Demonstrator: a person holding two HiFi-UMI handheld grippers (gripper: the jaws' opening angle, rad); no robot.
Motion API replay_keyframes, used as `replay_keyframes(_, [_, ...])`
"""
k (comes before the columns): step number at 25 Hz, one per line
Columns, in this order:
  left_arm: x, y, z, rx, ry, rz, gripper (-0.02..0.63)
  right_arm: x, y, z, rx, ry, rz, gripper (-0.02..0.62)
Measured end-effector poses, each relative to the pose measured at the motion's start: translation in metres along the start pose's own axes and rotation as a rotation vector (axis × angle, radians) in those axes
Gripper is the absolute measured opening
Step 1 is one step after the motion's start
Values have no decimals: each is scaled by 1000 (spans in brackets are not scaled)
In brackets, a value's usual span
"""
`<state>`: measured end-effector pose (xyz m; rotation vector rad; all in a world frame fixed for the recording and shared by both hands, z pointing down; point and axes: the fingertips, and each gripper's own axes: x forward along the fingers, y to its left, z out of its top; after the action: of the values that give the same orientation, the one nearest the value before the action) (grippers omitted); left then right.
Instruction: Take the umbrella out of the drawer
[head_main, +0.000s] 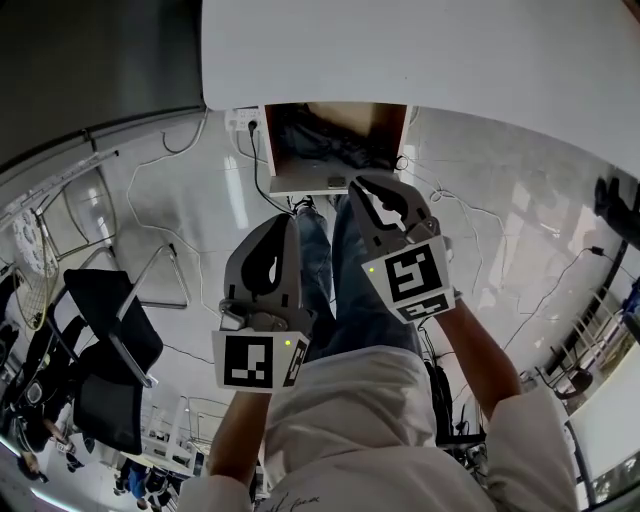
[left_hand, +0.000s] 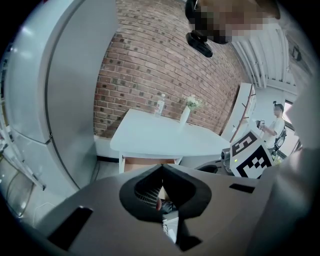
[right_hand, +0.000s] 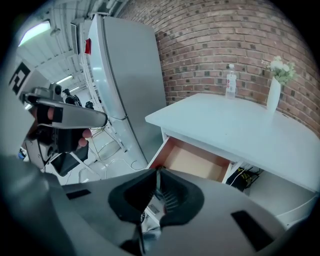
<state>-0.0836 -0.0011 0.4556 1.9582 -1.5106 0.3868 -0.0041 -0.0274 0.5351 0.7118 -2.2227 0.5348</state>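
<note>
The drawer under the white table stands pulled open. In the head view a dark shape lies inside it; I cannot tell whether it is the umbrella. The right gripper view shows only bare wooden bottom in the far part of the drawer. My left gripper hangs below the drawer front, jaws together and holding nothing; the left gripper view shows the same. Just right of it, my right gripper is closer to the drawer front, shut and empty.
A grey fridge stands left of the table. A water bottle and a white vase with flowers stand at the table's back edge by the brick wall. Cables run over the floor. A black chair is at the left.
</note>
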Motion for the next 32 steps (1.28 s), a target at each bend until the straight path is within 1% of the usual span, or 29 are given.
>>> replay_keyframes(10, [29, 11, -22, -18, 21, 19, 17, 34, -9, -20, -31, 41, 17, 41])
replay_keyframes(18, [40, 17, -42, -33, 37, 27, 17, 60, -14, -40, -62, 79, 24, 52])
replay_keyframes(25, [47, 23, -53, -47, 29, 36, 17, 84, -13, -55, -118, 123, 35, 57])
replay_keyframes(28, [48, 25, -59, -51, 31, 34, 17, 95, -14, -64, -152, 149, 25, 72])
replay_keyframes(30, [49, 24, -63, -46, 38, 23, 18, 104, -17, -71, -171, 170, 18, 74])
replay_keyframes(32, [49, 24, -66, -24, 41, 20, 17, 112, -21, -78, -184, 193, 16, 82])
